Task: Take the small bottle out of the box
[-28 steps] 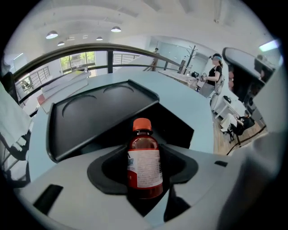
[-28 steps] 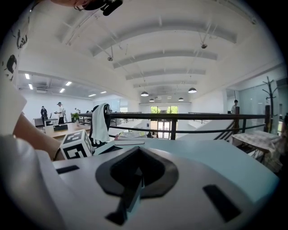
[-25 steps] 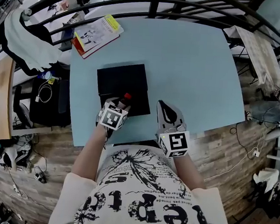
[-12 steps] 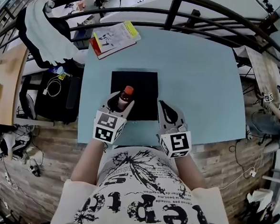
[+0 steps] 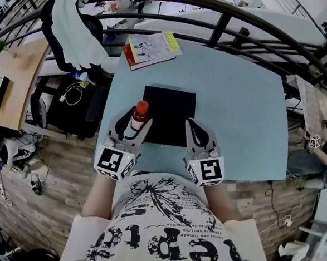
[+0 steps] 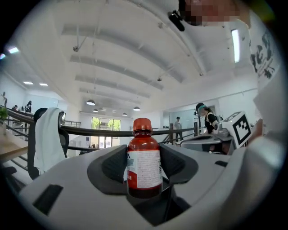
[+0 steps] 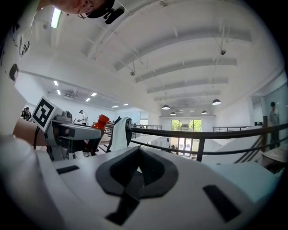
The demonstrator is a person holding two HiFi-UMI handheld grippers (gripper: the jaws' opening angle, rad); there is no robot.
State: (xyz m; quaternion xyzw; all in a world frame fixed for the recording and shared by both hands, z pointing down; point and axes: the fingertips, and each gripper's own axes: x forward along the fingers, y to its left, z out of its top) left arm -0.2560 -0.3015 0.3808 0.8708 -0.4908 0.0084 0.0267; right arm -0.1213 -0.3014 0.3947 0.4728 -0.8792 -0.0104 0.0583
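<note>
The small brown bottle (image 5: 138,113) with a red cap and white label stands upright between the jaws of my left gripper (image 5: 134,122), which is shut on it. It hangs above the left edge of the flat black box (image 5: 168,115) on the pale blue table (image 5: 237,110). In the left gripper view the bottle (image 6: 144,164) fills the gap between the two pads. My right gripper (image 5: 193,126) is beside the box's right near corner, jaws shut with nothing in them (image 7: 136,168). From the right gripper view the bottle's red cap (image 7: 102,120) shows at the left.
A book with a yellow patch (image 5: 152,47) lies at the table's far left corner. A black curved railing (image 5: 227,17) runs behind the table. A chair draped with a white garment (image 5: 75,29) and a black bag (image 5: 79,102) stand left of the table.
My left gripper has lifted the bottle up out of the box and drawn it toward the box's left edge. The right gripper has stayed by the box's right side.
</note>
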